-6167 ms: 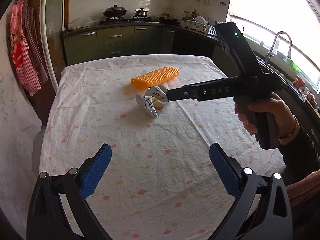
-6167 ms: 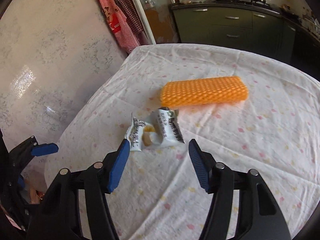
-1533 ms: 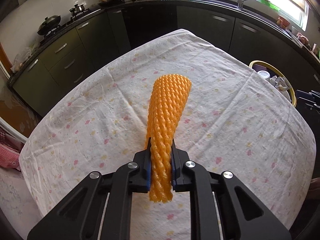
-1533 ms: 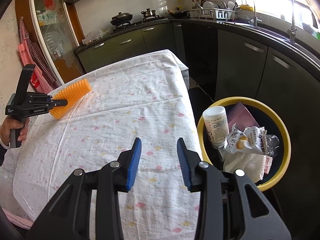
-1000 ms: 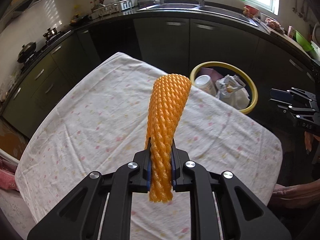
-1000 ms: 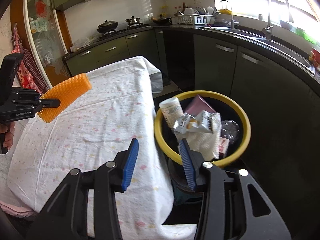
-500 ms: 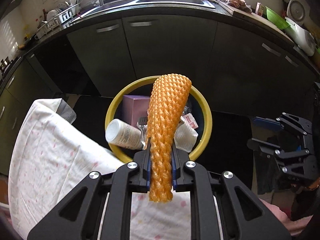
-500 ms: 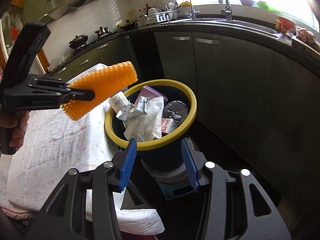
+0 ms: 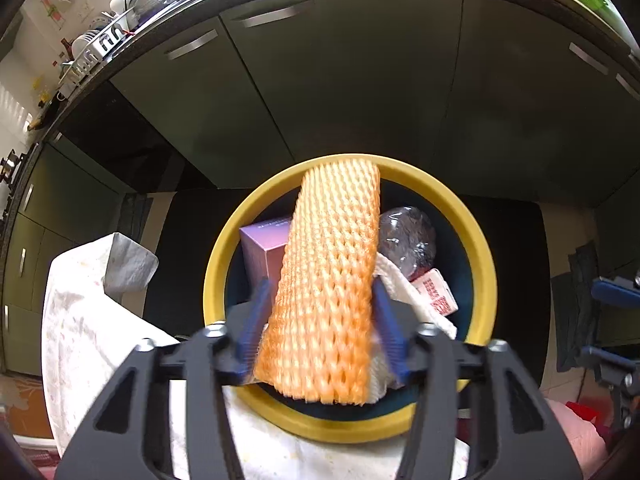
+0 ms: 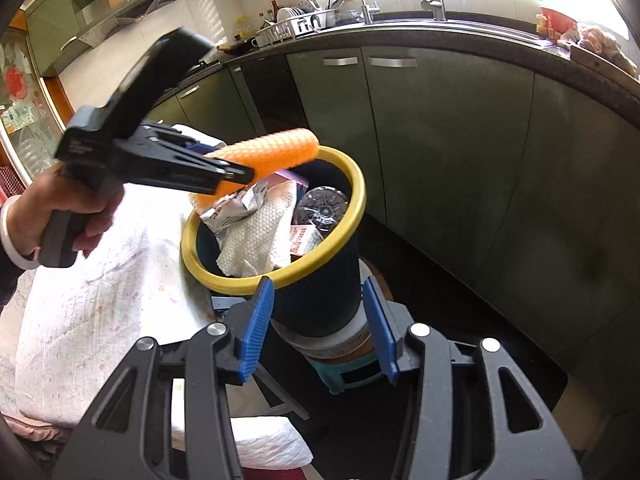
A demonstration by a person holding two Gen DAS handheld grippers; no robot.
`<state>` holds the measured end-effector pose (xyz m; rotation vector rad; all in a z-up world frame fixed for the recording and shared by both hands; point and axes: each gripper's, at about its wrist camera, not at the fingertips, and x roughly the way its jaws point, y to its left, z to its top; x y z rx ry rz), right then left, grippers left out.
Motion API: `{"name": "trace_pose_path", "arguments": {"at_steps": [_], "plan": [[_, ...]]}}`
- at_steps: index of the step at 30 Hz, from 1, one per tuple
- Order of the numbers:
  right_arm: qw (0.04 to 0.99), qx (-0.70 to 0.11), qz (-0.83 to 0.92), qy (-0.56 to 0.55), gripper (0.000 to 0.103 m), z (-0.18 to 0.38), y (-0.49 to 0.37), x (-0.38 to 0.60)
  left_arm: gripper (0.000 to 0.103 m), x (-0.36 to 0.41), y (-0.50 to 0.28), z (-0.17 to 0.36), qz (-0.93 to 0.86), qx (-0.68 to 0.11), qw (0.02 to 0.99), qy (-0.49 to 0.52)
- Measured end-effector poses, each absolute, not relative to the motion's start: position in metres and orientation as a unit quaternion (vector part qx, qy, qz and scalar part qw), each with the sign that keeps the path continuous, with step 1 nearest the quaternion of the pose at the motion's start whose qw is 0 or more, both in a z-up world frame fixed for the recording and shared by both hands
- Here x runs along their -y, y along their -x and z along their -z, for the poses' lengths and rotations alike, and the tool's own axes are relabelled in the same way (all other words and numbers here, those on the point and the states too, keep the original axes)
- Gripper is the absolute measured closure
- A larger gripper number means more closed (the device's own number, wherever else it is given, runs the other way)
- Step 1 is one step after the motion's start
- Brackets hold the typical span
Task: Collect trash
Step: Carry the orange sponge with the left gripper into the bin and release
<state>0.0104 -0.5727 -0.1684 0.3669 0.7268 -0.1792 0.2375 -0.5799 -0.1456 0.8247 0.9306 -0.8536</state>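
Note:
An orange foam net sleeve [image 9: 328, 280] sits between the spread blue pads of my left gripper [image 9: 320, 332], right over the yellow-rimmed dark bin [image 9: 476, 248]. The jaws stand wide apart and blurred, the sleeve loose between them. In the right wrist view the left gripper [image 10: 236, 172] holds the sleeve [image 10: 268, 152] over the bin's rim [image 10: 352, 216]. The bin holds a purple box [image 9: 264, 244], white paper towel [image 10: 256, 240], a snack wrapper [image 10: 232, 208] and a crumpled bottle [image 10: 324, 204]. My right gripper [image 10: 316, 324] is open and empty, in front of the bin.
The table with a flowered white cloth [image 10: 100, 300] is left of the bin. Dark green kitchen cabinets [image 10: 440, 140] run behind and to the right under a counter with a sink. The bin stands on a small stool [image 10: 340, 368].
My left gripper has opened its jaws around the orange sleeve, which was pinched tight half a second ago. It moved closer over the bin. The right gripper stays open.

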Motion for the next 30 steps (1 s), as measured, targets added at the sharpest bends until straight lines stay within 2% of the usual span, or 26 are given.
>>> {"name": "trace_pose_path", "arguments": {"at_steps": [1, 5, 12, 19, 22, 30], "plan": [[0.915, -0.353, 0.085, -0.177, 0.058, 0.168, -0.011, 0.571, 0.028, 0.58, -0.239, 0.148, 0.385, -0.423, 0.729, -0.376], [0.916, -0.35, 0.086, -0.176, 0.058, 0.165, -0.01, 0.569, 0.017, 0.568, -0.239, 0.154, 0.383, -0.438, 0.725, -0.368], [0.92, -0.342, 0.084, -0.17, 0.056, 0.156, -0.01, 0.561, 0.016, 0.506, -0.222, 0.12, 0.402, -0.424, 0.75, -0.309], [0.927, -0.336, 0.059, -0.156, 0.051, 0.14, -0.014, 0.539, 0.005, 0.408, -0.168, 0.067, 0.365, -0.347, 0.828, -0.247], [0.934, -0.328, 0.03, -0.14, 0.044, 0.129, -0.019, 0.516, 0.005, 0.345, -0.146, 0.05, 0.322, -0.332, 0.866, -0.188], [0.95, -0.299, -0.038, -0.082, 0.016, 0.094, -0.024, 0.443, 0.005, 0.182, -0.088, 0.023, 0.157, -0.305, 0.937, -0.07]]}}
